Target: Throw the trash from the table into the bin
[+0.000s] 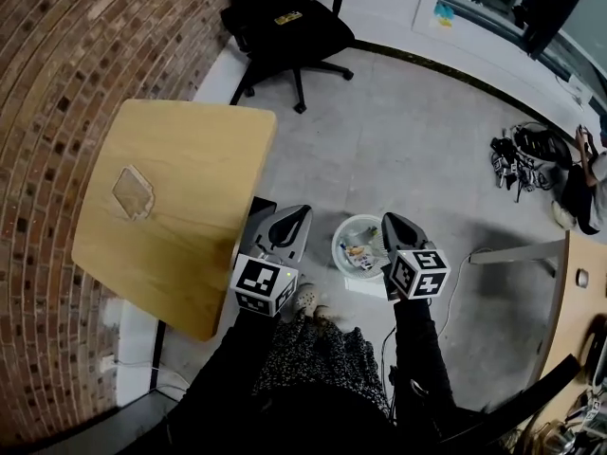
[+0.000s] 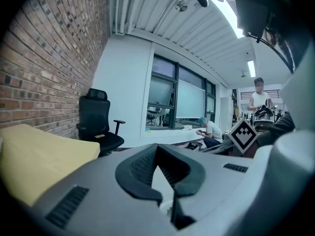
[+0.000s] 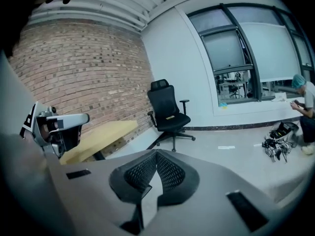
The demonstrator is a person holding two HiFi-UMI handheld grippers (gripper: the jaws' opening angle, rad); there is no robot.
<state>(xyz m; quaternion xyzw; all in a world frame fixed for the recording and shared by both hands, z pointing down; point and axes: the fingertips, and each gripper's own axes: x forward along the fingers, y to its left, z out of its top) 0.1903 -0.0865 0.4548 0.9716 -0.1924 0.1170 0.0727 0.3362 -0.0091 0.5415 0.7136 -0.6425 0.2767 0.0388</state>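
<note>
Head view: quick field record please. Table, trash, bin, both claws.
table: light wood, at the view's left
trash on table: one clear flat piece, looks like a plastic wrapper, neither claw on it
bin: white, on the floor between the two claws, litter already inside
left claw: shut, nothing between the jaws
right claw: shut, nothing between the jaws
other: black office chair beyond the table
</note>
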